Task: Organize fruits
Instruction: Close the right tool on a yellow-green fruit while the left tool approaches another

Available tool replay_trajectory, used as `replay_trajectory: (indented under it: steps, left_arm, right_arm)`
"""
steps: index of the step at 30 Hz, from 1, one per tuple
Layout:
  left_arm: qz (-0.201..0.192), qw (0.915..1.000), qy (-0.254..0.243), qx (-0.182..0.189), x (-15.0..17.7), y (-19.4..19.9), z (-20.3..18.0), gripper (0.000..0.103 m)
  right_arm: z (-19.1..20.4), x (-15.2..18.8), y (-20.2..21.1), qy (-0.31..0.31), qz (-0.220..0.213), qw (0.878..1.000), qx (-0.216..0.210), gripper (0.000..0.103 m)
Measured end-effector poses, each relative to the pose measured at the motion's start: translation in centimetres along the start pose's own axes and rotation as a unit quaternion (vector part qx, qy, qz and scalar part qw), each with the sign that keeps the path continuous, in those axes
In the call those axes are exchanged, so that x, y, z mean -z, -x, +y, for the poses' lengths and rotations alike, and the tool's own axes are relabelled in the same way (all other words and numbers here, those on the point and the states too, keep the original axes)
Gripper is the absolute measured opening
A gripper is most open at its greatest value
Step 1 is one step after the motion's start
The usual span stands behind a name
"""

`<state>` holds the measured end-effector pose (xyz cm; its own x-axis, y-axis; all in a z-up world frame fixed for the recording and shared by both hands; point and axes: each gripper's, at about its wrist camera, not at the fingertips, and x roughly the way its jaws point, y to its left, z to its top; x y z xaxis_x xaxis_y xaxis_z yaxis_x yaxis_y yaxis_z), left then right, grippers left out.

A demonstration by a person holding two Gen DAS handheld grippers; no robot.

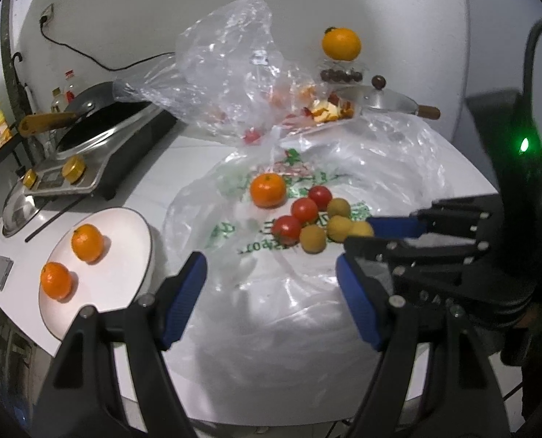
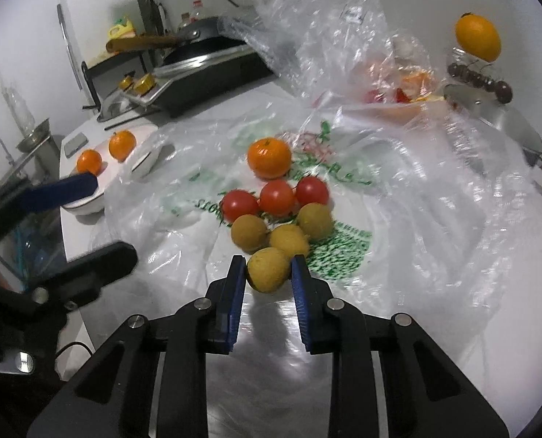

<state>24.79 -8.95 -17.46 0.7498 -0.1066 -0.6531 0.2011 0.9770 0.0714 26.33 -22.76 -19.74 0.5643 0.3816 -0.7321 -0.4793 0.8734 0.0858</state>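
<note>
Right tongs (image 2: pixel 267 273) pinch the nearest yellow fruit (image 2: pixel 268 270); left tongs (image 1: pixel 271 292) gape empty over the bag (image 1: pixel 271 310).

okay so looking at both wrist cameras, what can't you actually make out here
- Fruit scraps behind the crumpled clear bag: left wrist view, kind unclear, plastic veils them.
- Green print on the flat bag: right wrist view, blurred and creased, unreadable.
- Yellow fruit in the right tool: its sides hidden by the blue pads.
- Bottles behind the pan: left wrist view, labels too small.
</note>
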Motion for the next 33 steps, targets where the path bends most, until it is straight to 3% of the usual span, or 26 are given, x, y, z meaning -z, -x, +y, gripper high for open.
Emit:
replay_trajectory:
  steps: [9,11,17,33]
  left_arm:
    - [0.006,0.9996,-0.022,0.017,-0.3,-1.6,-1.8,0.074]
    - [0.01,0.9994,-0.027,0.021,-0.4,-2.1,-2.2,0.065]
    - [0.026,0.9985,-0.036,0.031,-0.5,-4.0,-2.8,0.053]
    - [0.04,0.997,-0.057,0.034,-0.6,-7.1,-3.8,0.036]
  right_arm:
    - [-2.0,-0.2,1.9,-0.016,-0.024,1.0,0.009,0.027]
    - [-2.4,-0.2,2.1,-0.019,-0.027,0.999,0.011,0.027]
    - [-3.5,-0.2,2.1,-0.026,-0.031,0.999,0.011,0.027]
    - [-4.7,-0.7,1.5,-0.029,-0.031,0.999,0.007,0.027]
